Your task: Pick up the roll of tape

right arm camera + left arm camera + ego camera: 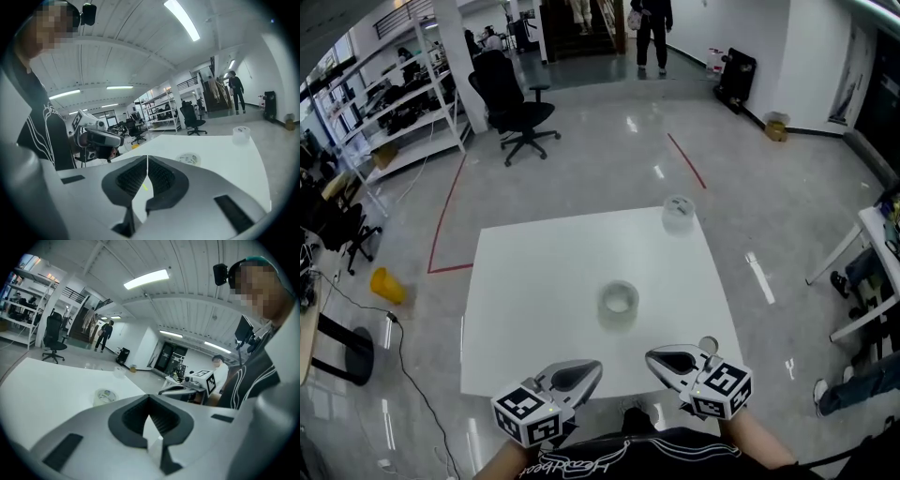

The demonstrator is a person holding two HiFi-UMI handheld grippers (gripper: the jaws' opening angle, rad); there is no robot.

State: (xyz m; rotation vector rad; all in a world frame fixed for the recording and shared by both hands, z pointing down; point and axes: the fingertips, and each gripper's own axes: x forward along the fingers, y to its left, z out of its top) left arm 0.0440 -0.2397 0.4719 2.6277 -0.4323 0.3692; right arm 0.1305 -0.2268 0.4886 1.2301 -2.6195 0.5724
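A clear roll of tape (619, 303) lies flat near the middle of the white table (525, 281); the same roll of tape (105, 395) shows in the left gripper view, and in the right gripper view the roll of tape (190, 159) sits ahead. Over the table's near edge, my left gripper (594, 367) and right gripper (652, 357) hang side by side, short of the roll and apart from it. Both point toward each other's side of the table. The left gripper (149, 399) has its jaws together with nothing between them, and so does the right gripper (147, 157).
A second clear roll-like container (678, 213) stands at the table's far right edge. On the floor beyond are a black office chair (520, 117), shelving (394, 103), a yellow object (386, 284) and a standing person (653, 33). Another table (877, 234) is at the right.
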